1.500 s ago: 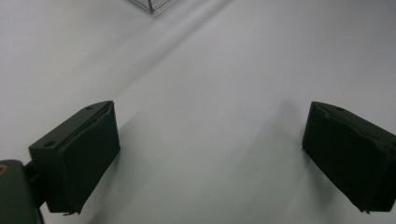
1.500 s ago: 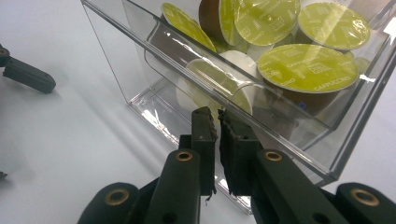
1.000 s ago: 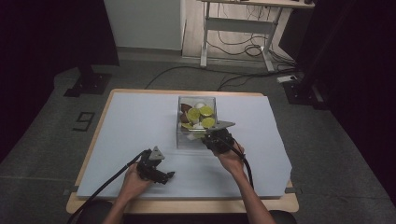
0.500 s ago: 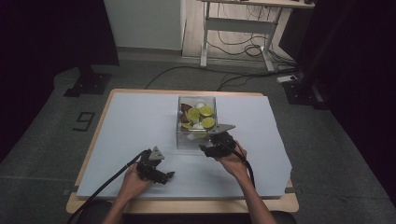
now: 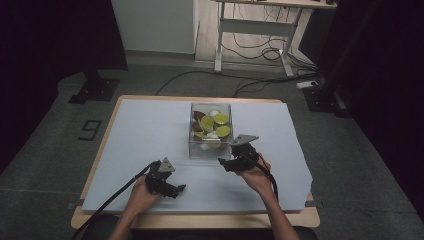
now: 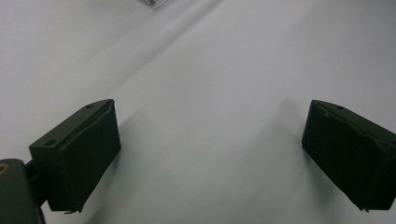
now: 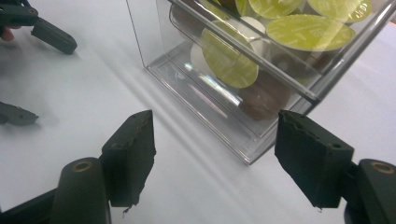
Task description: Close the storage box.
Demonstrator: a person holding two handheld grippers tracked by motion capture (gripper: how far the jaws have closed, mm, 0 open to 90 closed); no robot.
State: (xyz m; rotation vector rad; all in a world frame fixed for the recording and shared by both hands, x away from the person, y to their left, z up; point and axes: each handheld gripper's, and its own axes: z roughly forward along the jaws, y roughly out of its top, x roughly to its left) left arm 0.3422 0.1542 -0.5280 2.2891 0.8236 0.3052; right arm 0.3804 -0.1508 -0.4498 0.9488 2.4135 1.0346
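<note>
A clear plastic box [image 5: 192, 148] [image 7: 219, 105] stands mid-table, filled with coffee capsules: green-lidded ones [image 5: 221, 119] [image 7: 310, 31], brown ones [image 7: 264, 100] and a white one [image 5: 214, 112]. My right gripper [image 5: 226, 163] [image 7: 215, 158] hovers just short of the box's near right corner. Its jaws have just been opening and stand apart with nothing between the pads. My left gripper [image 5: 176, 189] [image 6: 210, 154] rests low over the white table cover, left of and nearer than the box. It is open and empty.
A white sheet [image 5: 145, 130] covers the wooden table [image 5: 200, 220]. The left gripper's fingers [image 7: 49, 33] appear at the upper left of the right gripper view. Beyond the table are a desk frame [image 5: 250, 30], floor cables and a dark stand base [image 5: 92, 92].
The right hand has drawn back a little from the box toward the near edge. The left hand has stayed put.
</note>
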